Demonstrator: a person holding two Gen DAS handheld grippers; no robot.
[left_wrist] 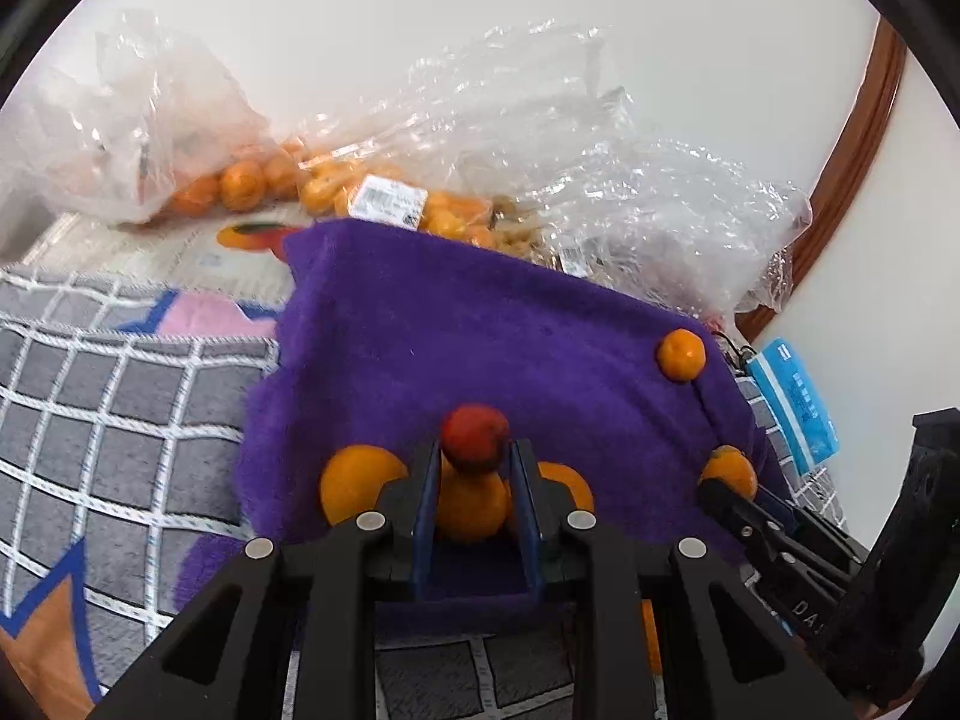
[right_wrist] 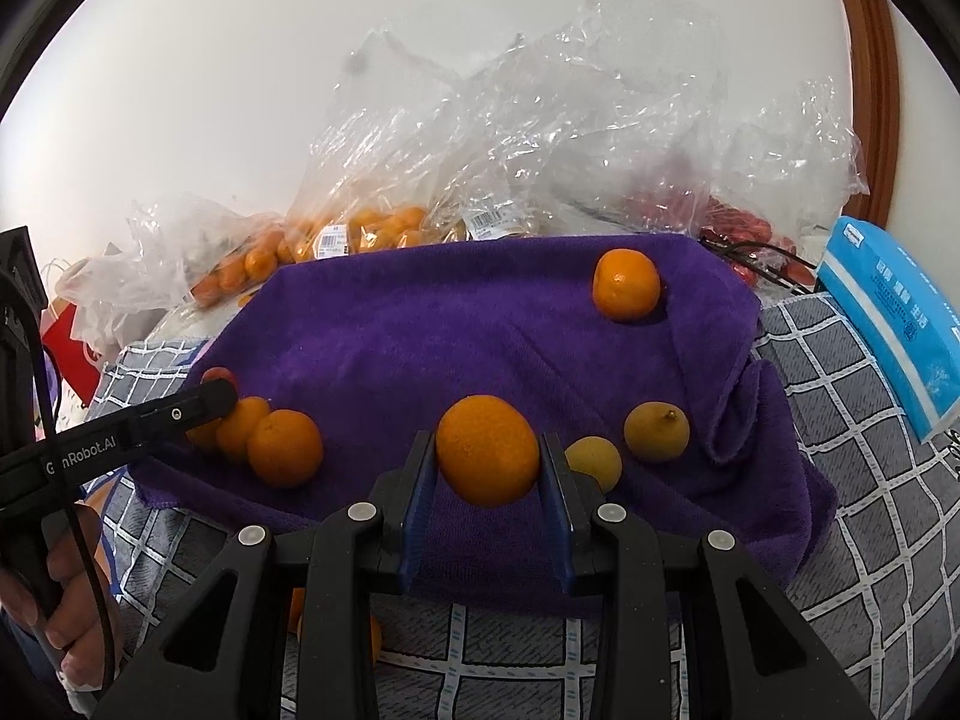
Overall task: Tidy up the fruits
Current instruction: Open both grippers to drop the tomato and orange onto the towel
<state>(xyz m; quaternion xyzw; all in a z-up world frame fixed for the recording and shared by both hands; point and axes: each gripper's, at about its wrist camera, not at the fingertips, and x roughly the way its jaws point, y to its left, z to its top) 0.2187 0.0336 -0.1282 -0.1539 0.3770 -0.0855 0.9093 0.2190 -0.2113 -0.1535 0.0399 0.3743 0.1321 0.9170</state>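
A purple towel (left_wrist: 480, 324) (right_wrist: 468, 330) lies over a checked blanket. My left gripper (left_wrist: 474, 450) is shut on a small red fruit (left_wrist: 475, 437) at the towel's near left, above a cluster of oranges (left_wrist: 360, 483); in the right wrist view it (right_wrist: 219, 390) reaches in from the left beside those oranges (right_wrist: 285, 447). My right gripper (right_wrist: 487, 456) is shut on an orange (right_wrist: 487, 450) and holds it over the towel's front edge. A lone orange (right_wrist: 626, 284) (left_wrist: 680, 354) sits at the towel's far right. Two yellow fruits (right_wrist: 657, 431) lie right of my right gripper.
Clear plastic bags (right_wrist: 540, 138) with oranges (right_wrist: 372, 228) and red fruit (right_wrist: 738, 222) are heaped behind the towel against a white wall. A blue packet (right_wrist: 888, 312) lies at the right. The grey checked blanket (right_wrist: 840, 510) surrounds the towel. A wooden frame (left_wrist: 864, 120) stands at the right.
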